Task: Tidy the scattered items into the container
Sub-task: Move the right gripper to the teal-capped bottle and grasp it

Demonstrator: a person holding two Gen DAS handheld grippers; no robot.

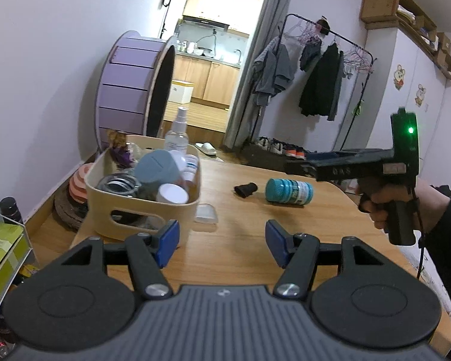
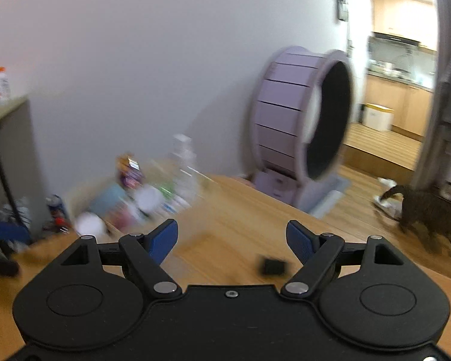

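Very little can be read here. On the side of the right gripper (image 1: 297, 167), seen from the left wrist camera, there are pale raised letters that look like "DAS", but they are small and not sure. The teal-capped bottle (image 1: 289, 191) lying on the tabletop (image 1: 285, 219) has a label with printing, too small to read. The green box (image 1: 3, 251) in the rack at the left edge has a line of small letters near its top, too tiny to make out. The white bottles (image 1: 192, 164) in the beige container (image 1: 141, 207) carry blue marks, not readable. The right wrist picture is blurred, and no words can be read in it.
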